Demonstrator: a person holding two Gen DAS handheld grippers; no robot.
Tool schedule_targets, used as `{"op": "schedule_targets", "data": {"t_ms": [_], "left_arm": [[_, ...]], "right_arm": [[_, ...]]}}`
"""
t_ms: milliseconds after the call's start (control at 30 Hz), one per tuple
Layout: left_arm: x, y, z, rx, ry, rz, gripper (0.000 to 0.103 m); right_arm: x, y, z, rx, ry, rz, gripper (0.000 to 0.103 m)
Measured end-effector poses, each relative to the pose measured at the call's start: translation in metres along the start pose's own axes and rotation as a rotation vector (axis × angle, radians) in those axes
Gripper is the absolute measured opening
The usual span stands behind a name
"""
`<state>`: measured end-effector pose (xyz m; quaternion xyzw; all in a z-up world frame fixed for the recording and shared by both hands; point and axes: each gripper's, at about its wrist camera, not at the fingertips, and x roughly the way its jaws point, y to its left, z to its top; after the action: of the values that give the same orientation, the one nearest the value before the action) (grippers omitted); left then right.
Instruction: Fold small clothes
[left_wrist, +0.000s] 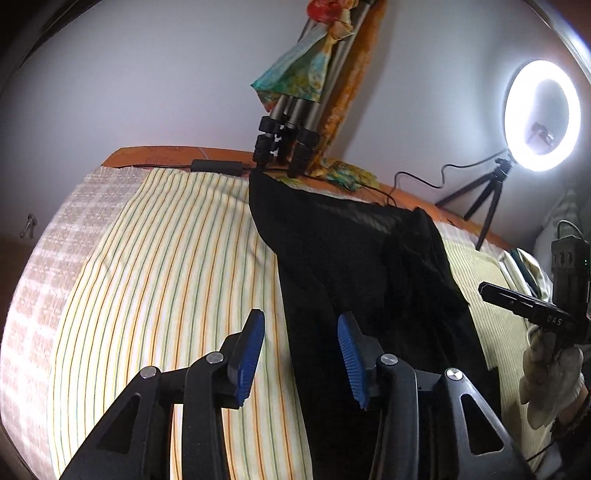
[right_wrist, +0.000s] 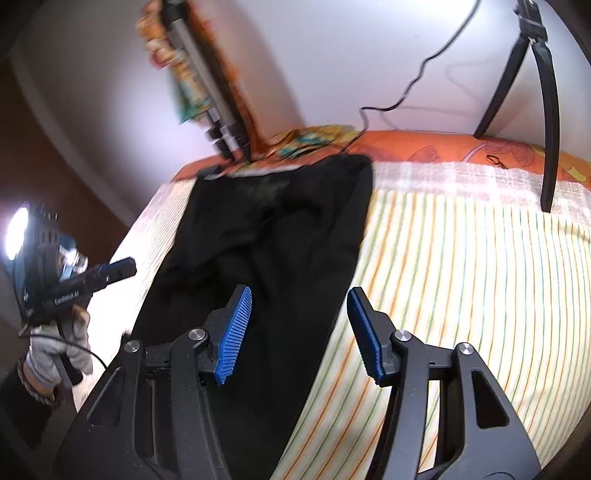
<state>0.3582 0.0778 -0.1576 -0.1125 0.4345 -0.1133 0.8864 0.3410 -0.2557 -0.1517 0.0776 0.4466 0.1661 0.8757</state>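
Observation:
A black garment (left_wrist: 369, 266) lies lengthwise on the striped bed sheet (left_wrist: 166, 258), folded into a long strip with creases near its far end. My left gripper (left_wrist: 301, 354) is open and empty, hovering over the garment's left edge. In the right wrist view the garment (right_wrist: 273, 236) runs from the headboard toward me, and my right gripper (right_wrist: 299, 328) is open and empty above its right edge. The right gripper also shows at the right edge of the left wrist view (left_wrist: 532, 306), and the left gripper at the left of the right wrist view (right_wrist: 92, 280).
A folded tripod (left_wrist: 291, 122) with a colourful cloth stands at the orange headboard (left_wrist: 155, 153). A lit ring light (left_wrist: 541, 114) on a small tripod stands at the back right, with cables running along the headboard. A tripod leg (right_wrist: 550, 122) rests on the sheet (right_wrist: 461, 258).

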Motion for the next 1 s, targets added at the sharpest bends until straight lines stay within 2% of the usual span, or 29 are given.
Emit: {"op": "schedule_targets", "data": {"t_ms": [233,467,600,700,767,833,933,1000], "left_arm": [[0.038,0.008,0.029,0.020,0.015,0.035,0.042],[0.063,0.029,0.069,-0.032,-0.003,0.011,0.039],[0.078,0.034,0.093,-0.014,-0.003,0.003,0.031],[0.094,0.038,0.107,-0.031,0.012,-0.013,0.021],[0.104,0.037,0.113,-0.041,0.021,-0.018,0.010],[0.111,0.032,0.117,-0.012,0.019,0.009,0.000],[0.125,0.020,0.122,0.049,0.043,0.077,0.001],[0.129,0.016,0.123,0.066,0.039,0.086,0.007]], "right_arm": [[0.032,-0.030,0.030,0.094,-0.004,-0.013,0.057],[0.064,-0.047,0.055,0.138,-0.018,-0.001,0.057],[0.070,-0.044,0.055,0.108,-0.031,-0.001,0.057],[0.070,-0.046,0.056,0.121,-0.039,0.020,0.057],[0.070,-0.047,0.056,0.124,-0.043,0.025,0.057],[0.068,-0.047,0.056,0.118,-0.046,0.021,0.057],[0.067,-0.049,0.056,0.120,-0.049,0.027,0.057],[0.066,-0.050,0.055,0.119,-0.050,0.031,0.057]]}}
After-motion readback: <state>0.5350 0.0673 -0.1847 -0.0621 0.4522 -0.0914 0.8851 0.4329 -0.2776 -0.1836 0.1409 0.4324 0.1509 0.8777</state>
